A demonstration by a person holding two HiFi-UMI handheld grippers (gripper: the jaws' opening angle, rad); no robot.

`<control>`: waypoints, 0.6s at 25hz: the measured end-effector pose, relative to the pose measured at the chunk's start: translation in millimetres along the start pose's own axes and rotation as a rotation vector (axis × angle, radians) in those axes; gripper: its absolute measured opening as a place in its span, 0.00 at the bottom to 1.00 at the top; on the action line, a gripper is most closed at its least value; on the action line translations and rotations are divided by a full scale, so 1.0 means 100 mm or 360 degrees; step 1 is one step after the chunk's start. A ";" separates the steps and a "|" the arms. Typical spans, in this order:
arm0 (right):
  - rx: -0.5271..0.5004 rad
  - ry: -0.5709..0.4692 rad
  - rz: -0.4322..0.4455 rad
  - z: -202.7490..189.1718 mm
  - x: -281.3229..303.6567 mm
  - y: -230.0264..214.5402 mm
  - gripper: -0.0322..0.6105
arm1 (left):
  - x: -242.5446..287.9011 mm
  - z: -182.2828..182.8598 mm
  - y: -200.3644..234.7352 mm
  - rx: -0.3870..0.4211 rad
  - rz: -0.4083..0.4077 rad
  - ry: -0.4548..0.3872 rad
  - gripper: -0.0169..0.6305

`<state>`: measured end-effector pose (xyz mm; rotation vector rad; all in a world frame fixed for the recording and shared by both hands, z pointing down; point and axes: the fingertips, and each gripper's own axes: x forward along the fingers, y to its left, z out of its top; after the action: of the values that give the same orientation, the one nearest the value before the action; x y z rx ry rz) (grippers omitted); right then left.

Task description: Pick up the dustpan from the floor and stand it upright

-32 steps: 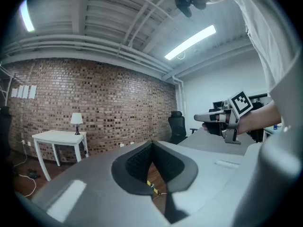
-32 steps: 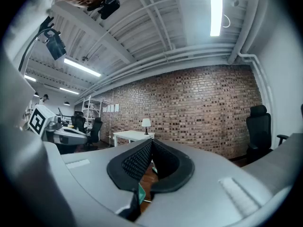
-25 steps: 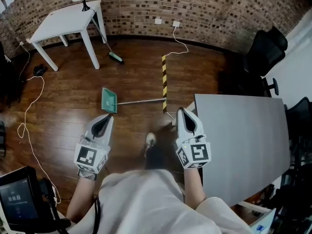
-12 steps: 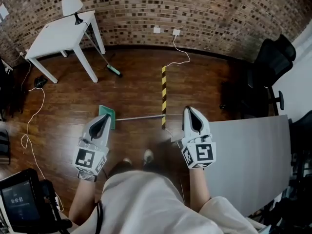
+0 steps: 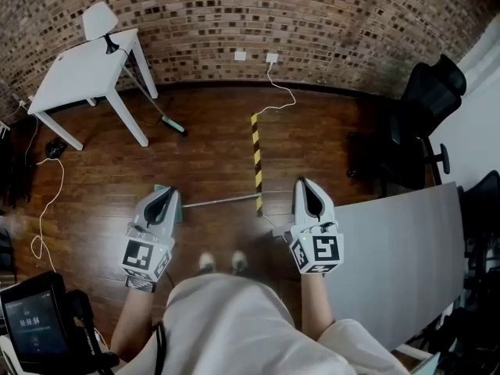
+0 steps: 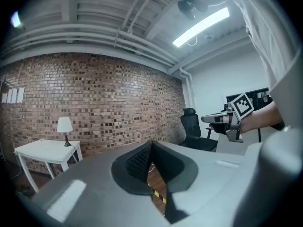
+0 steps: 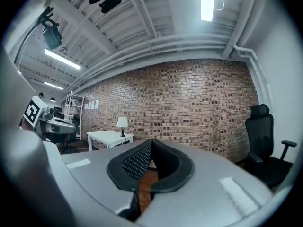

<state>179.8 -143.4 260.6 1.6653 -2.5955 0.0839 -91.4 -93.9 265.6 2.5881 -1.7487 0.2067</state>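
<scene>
While the left tongs [image 5: 166, 199] and right tongs [image 5: 306, 189] are hovering pressed together and empty, the green dustpan [image 5: 223, 201] is lying on the wooden floor [image 5: 211, 151], its pan partly hidden beneath the left tongs, its handle reaching toward the right tongs

Your head camera looks steeply down past your torso [image 5: 226, 326] onto the wooden floor [image 5: 211, 147], the brick wall [image 5: 328, 14] along its far edge. Each gripper camera rides close behind its jaws, facing level across the room at that wall. All three views share the wall, the white table [image 5: 82, 69] with its lamp [image 5: 100, 19] and a black office chair [image 5: 426, 92]; the left gripper view also catches your right gripper [image 6: 208, 119] at its right side.
</scene>
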 end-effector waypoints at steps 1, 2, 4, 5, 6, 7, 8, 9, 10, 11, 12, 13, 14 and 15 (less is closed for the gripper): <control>-0.0004 0.0010 -0.0003 0.00 0.03 0.03 0.07 | 0.02 -0.01 0.04 -0.0003 -0.0008 0.0002 0.03; -0.0006 0.0023 -0.0007 -0.03 0.06 0.06 0.07 | 0.05 -0.04 0.08 -0.0007 -0.0016 0.0008 0.03; -0.0007 0.0062 -0.0014 -0.12 0.13 0.12 0.07 | 0.09 -0.14 0.17 -0.0002 -0.0033 0.0034 0.03; -0.0010 0.0087 -0.0019 -0.19 0.16 0.16 0.07 | 0.12 -0.20 0.21 0.0006 -0.0045 0.0052 0.03; -0.0015 0.0111 -0.0025 -0.26 0.20 0.18 0.07 | 0.14 -0.26 0.26 0.0013 -0.0061 0.0068 0.03; -0.0025 0.0136 -0.0032 -0.33 0.23 0.21 0.07 | 0.18 -0.32 0.31 0.0014 -0.0079 0.0083 0.03; -0.0038 0.0161 -0.0040 -0.40 0.27 0.23 0.07 | 0.22 -0.38 0.35 0.0010 -0.0099 0.0097 0.03; -0.0051 0.0186 -0.0052 -0.47 0.31 0.24 0.07 | 0.28 -0.44 0.40 0.0003 -0.0118 0.0110 0.03; -0.0064 0.0210 -0.0067 -0.54 0.36 0.24 0.07 | 0.36 -0.50 0.45 -0.0005 -0.0138 0.0122 0.03; -0.0072 0.0233 -0.0083 -0.62 0.41 0.22 0.07 | 0.45 -0.56 0.49 -0.0013 -0.0158 0.0135 0.03; -0.0073 0.0254 -0.0099 -0.71 0.46 0.20 0.07 | 0.55 -0.64 0.51 -0.0021 -0.0180 0.0151 0.03; -0.0069 0.0274 -0.0113 -0.82 0.52 0.16 0.07 | 0.65 -0.72 0.52 -0.0028 -0.0204 0.0170 0.03; -0.0061 0.0295 -0.0125 -0.94 0.58 0.12 0.07 | 0.76 -0.82 0.52 -0.0034 -0.0232 0.0192 0.03; -0.0053 0.0316 -0.0138 -1.06 0.64 0.08 0.08 | 0.88 -0.91 0.50 -0.0040 -0.0266 0.0217 0.03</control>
<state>148.1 -190.0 371.4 1.6626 -2.3656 0.1909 -114.8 -185.9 363.2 2.6158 -1.4745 0.3463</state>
